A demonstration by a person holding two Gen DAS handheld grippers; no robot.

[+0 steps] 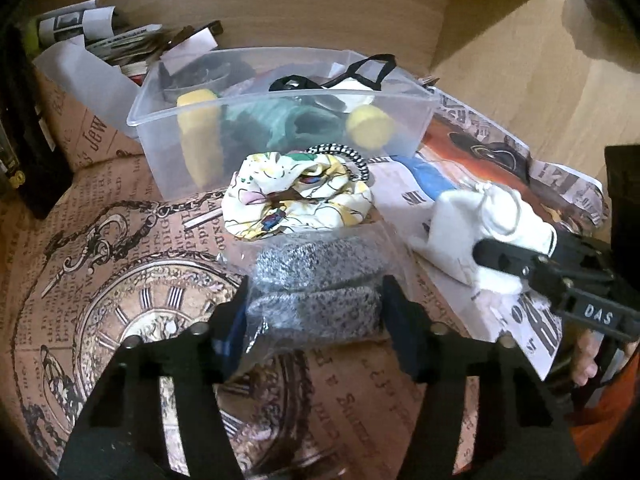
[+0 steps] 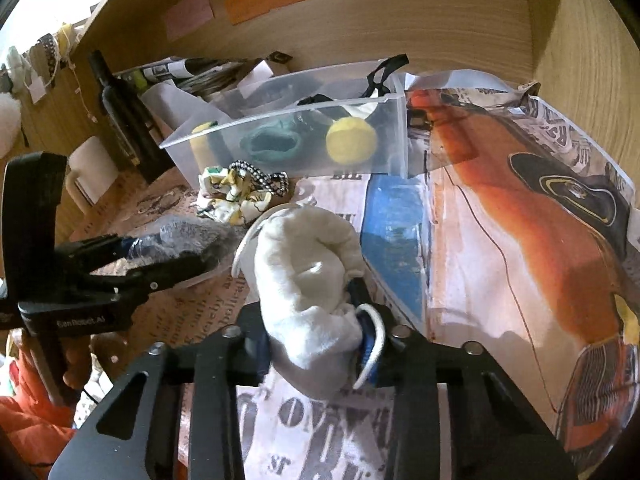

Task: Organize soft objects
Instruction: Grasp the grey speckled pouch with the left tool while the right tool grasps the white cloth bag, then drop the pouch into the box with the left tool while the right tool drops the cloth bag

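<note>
My left gripper (image 1: 316,300) is shut on a clear plastic pack of grey speckled cloth (image 1: 316,280), low over the paper-covered table. My right gripper (image 2: 316,312) is shut on a white plush pouch (image 2: 308,272) with a white cord loop; it also shows in the left wrist view (image 1: 480,220). A floral scrunchie (image 1: 296,196) and a black-and-white braided hair tie (image 1: 344,156) lie in front of the clear plastic bin (image 1: 280,92). The bin holds yellow foam pieces (image 1: 368,126), a green cloth and black-strapped items.
Printed paper sheets (image 1: 120,280) cover the table. A dark bottle (image 2: 120,112) and stacked papers (image 1: 120,48) stand behind and left of the bin. A wooden wall (image 2: 400,20) closes the back and right. A white mug (image 2: 88,176) stands at left.
</note>
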